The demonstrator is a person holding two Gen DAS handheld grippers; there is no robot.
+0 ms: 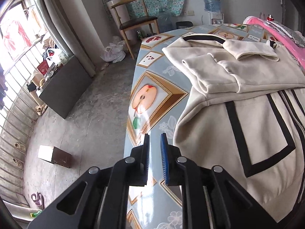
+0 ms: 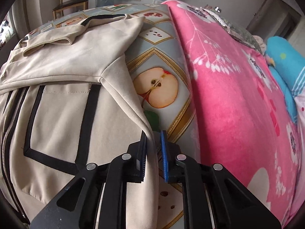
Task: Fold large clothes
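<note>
A cream jacket (image 1: 247, 99) with black trim is seen laid on a fruit-patterned tablecloth (image 1: 152, 99), its sleeves folded inward, while the left gripper (image 1: 154, 139) is held nearly closed, empty, above the table's edge.

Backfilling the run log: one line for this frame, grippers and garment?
left gripper: narrow gap, holds nothing, over tablecloth | right gripper: jacket side edge between jaws | sleeves folded in

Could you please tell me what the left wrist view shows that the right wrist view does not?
Only the left wrist view shows the concrete floor, the small box on it and the barred window. Only the right wrist view shows the blue pillow. Both share the beige jacket, the fruit-print tablecloth and the pink blanket.
</note>
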